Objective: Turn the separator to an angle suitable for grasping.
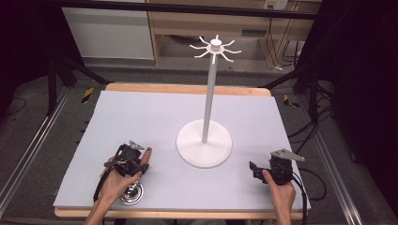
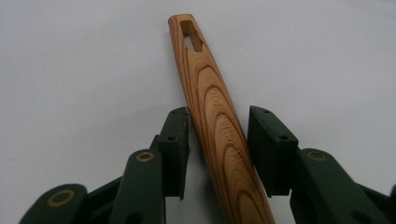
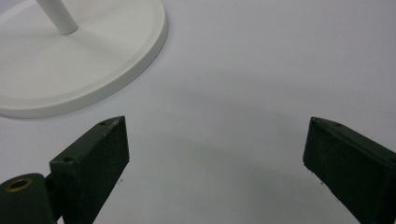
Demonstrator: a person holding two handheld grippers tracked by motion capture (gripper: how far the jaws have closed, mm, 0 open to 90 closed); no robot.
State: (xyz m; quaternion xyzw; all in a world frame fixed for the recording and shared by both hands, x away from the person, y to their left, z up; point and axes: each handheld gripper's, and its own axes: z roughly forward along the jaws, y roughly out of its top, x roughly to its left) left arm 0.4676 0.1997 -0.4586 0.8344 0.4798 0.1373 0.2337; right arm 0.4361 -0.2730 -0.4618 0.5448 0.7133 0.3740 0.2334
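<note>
Wooden ladle handle (image 2: pixel 215 116) lying mid-frame between left gripper (image 2: pixel 217 140) pads, small gaps each side, not pinched. Squeeze evenly, lift level. Right gripper (image 3: pixel 215 158) wide open, empty, near white stand (image 3: pixel 116 60) upper left.

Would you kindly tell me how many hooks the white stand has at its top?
8, as far as the high view shows. They fan out around the cap of the white stand: the hooks spread left, right, front and back. They are small, so the count may be off.

Ladle (image 1: pixel 137 180) lies left of the stand (image 1: pixel 204 143) (on the mat (image 1: pixel 141 117)).
</note>
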